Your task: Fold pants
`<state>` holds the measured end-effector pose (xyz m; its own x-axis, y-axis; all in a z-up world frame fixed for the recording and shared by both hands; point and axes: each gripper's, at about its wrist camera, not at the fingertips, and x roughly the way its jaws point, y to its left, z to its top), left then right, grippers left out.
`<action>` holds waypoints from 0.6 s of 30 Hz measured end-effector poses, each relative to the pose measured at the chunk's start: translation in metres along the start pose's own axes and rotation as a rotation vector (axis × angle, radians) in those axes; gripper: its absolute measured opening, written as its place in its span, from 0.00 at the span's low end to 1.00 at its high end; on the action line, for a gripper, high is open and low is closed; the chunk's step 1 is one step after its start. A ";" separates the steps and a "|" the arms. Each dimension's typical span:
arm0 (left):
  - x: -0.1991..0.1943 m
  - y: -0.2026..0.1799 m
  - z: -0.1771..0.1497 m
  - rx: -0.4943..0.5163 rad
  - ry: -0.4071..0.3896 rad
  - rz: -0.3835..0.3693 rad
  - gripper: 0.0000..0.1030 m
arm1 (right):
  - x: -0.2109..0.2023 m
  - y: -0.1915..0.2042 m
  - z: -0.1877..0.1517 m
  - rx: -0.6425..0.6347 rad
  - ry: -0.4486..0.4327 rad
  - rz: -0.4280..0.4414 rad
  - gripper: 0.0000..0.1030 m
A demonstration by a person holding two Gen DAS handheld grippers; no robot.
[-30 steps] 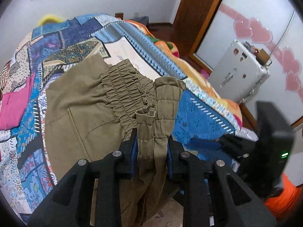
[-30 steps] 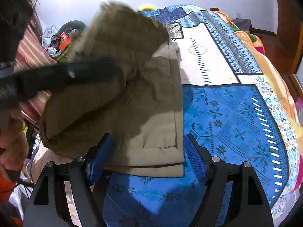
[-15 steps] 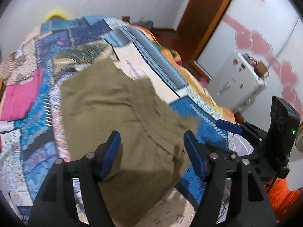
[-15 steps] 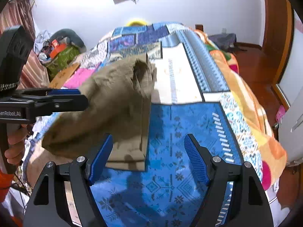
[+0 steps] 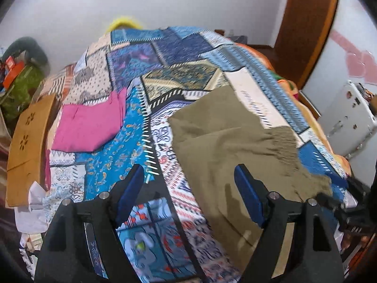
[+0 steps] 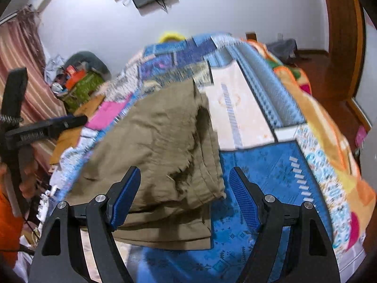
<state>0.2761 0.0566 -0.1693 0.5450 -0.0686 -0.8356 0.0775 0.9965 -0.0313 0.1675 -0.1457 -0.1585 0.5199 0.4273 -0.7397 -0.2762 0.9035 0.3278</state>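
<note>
The olive-green pants (image 5: pixel 226 146) lie folded in layers on the patchwork bedspread (image 5: pixel 146 75), near the bed's front edge. In the right wrist view the pants (image 6: pixel 160 155) show stacked folds, top layer rumpled. My left gripper (image 5: pixel 189 193) is open and empty, its blue pads (image 5: pixel 247 198) above the pants' left side. My right gripper (image 6: pixel 183 198) is open and empty, just in front of the pants' near edge. The right gripper's tip also shows at the pants' right corner in the left wrist view (image 5: pixel 334 200).
A folded pink garment (image 5: pixel 89 125) lies on the bed to the left. A wooden stool (image 5: pixel 28 146) stands by the bed's left side. A white appliance (image 5: pixel 348 120) and a wooden door (image 5: pixel 304 23) are to the right. Clutter (image 6: pixel 77 80) sits by the curtain.
My left gripper let go of the pants' waistband and opened. The fabric dropped onto the folded stack. Both grippers pulled back and up from the pants.
</note>
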 end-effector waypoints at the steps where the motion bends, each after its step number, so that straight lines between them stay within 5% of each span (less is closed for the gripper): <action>1: 0.006 0.003 0.002 -0.004 0.008 0.005 0.76 | 0.005 -0.003 -0.003 0.005 0.018 -0.002 0.72; 8: 0.061 0.020 0.031 -0.070 0.088 -0.033 0.76 | 0.017 -0.021 -0.020 0.032 0.072 0.025 0.72; 11: 0.084 0.024 0.038 -0.099 0.138 -0.068 0.60 | 0.016 -0.020 -0.018 -0.005 0.066 0.007 0.73; 18: 0.123 0.025 0.042 -0.132 0.200 -0.147 0.46 | 0.018 -0.036 -0.015 -0.003 0.068 -0.034 0.73</action>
<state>0.3800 0.0709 -0.2498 0.3590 -0.2154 -0.9082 0.0269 0.9750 -0.2206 0.1751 -0.1712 -0.1927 0.4727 0.3926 -0.7889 -0.2618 0.9174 0.2997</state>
